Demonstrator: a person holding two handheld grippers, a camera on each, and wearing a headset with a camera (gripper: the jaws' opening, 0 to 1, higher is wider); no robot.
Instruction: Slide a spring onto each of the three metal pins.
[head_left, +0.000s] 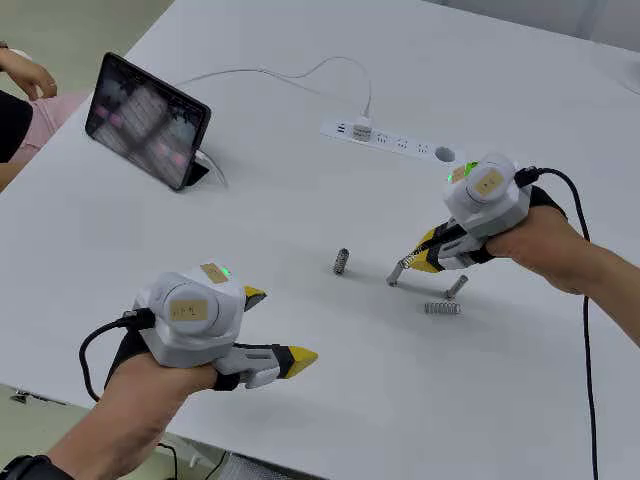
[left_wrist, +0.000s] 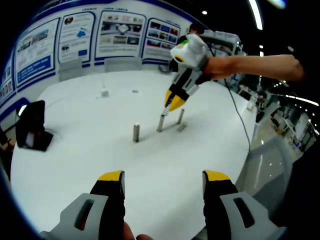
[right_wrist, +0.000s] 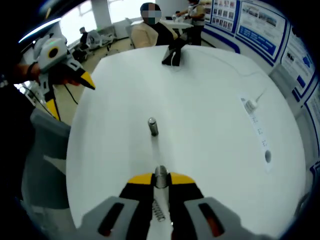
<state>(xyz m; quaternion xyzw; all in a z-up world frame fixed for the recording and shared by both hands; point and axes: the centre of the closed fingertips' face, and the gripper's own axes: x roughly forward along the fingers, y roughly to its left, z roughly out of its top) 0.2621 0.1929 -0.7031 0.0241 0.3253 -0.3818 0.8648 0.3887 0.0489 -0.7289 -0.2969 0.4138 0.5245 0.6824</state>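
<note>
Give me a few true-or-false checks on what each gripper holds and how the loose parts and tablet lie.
1. The right gripper is shut on a metal pin. True.
2. The left gripper is carrying a spring. False: its jaws stand open with nothing between them.
3. A loose spring lies flat on the table near the right gripper. True.
4. The tablet lies flat on the table. False: it stands propped up at a tilt.
</note>
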